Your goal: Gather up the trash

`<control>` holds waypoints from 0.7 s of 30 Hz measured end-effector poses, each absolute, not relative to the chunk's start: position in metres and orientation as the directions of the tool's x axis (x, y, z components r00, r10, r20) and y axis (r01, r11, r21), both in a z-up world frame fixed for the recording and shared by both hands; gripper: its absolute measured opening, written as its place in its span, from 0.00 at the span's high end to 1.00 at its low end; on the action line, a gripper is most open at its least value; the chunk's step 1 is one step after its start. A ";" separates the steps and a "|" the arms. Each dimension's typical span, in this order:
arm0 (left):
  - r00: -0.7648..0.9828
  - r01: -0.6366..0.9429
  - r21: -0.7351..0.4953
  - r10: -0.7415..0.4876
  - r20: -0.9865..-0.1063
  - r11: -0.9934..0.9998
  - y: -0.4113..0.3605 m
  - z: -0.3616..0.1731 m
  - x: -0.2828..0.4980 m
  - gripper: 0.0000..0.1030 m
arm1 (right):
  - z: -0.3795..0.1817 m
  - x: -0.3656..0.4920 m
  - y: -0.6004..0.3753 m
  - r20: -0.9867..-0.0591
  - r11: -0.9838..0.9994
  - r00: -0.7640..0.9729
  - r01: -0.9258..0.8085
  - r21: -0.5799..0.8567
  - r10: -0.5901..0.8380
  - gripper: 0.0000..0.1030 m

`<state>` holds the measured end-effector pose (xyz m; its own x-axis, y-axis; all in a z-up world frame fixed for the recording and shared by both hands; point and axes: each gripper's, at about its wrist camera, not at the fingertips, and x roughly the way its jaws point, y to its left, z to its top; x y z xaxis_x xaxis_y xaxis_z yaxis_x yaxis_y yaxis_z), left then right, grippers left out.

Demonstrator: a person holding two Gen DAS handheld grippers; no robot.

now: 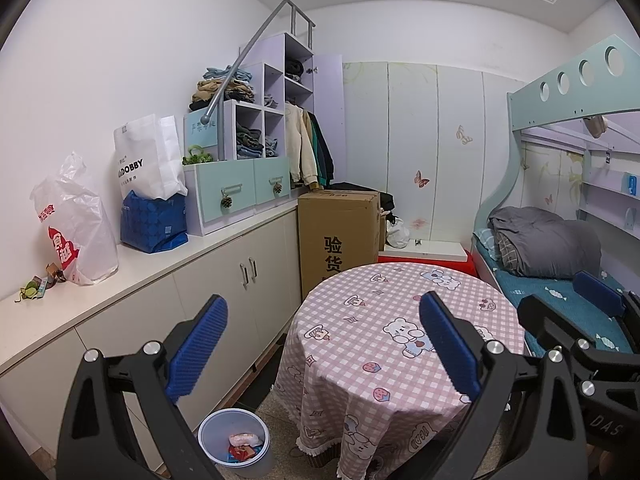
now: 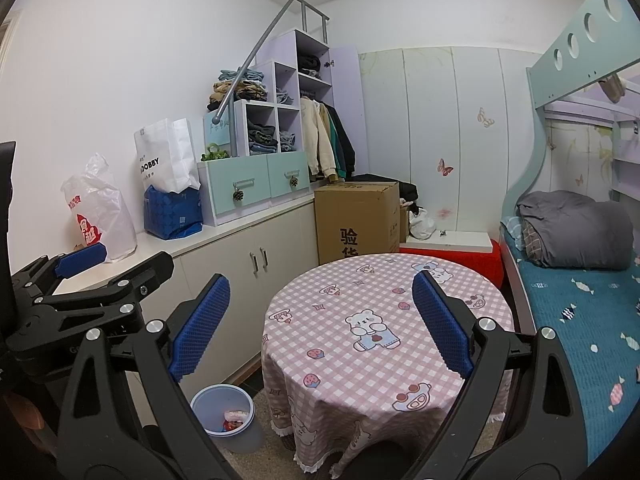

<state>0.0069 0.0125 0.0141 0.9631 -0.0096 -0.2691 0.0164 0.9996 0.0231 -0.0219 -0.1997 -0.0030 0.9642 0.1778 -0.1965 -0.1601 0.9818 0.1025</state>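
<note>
White paper bag (image 1: pixel 148 156) reads "DOBBY" (start hidden); cardboard box (image 1: pixel 338 236) "验货".

One round table (image 1: pixel 400 320) under its pink checked cloth, one grey waste bin (image 1: pixel 236 440) on the floor beside it with at least two wrappers (image 1: pixel 244 446) inside, and one tall cardboard box (image 1: pixel 340 236) behind. Up on the counter (image 1: pixel 160 256) we count three bags: one white plastic bag (image 1: pixel 76 224), one blue bag (image 1: pixel 154 222) and one white paper bag (image 1: pixel 150 160). Two mint drawers (image 1: pixel 240 180), each with one pine cone (image 1: pixel 227 202), and two grippers, left gripper (image 1: pixel 322 344) and right gripper (image 2: pixel 320 324).
</note>
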 end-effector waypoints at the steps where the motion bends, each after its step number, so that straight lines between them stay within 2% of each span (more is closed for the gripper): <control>1: 0.963 0.016 0.024 -0.009 -0.270 1.000 0.013 0.013 0.007 0.08 | -0.002 -0.021 -0.200 -0.196 0.982 0.964 -0.161 0.102 0.178 0.12; 21: 0.961 0.028 0.028 -0.019 -0.277 0.999 0.022 0.011 0.010 0.08 | -0.010 -0.021 -0.201 -0.204 0.982 0.962 -0.161 0.101 0.179 0.12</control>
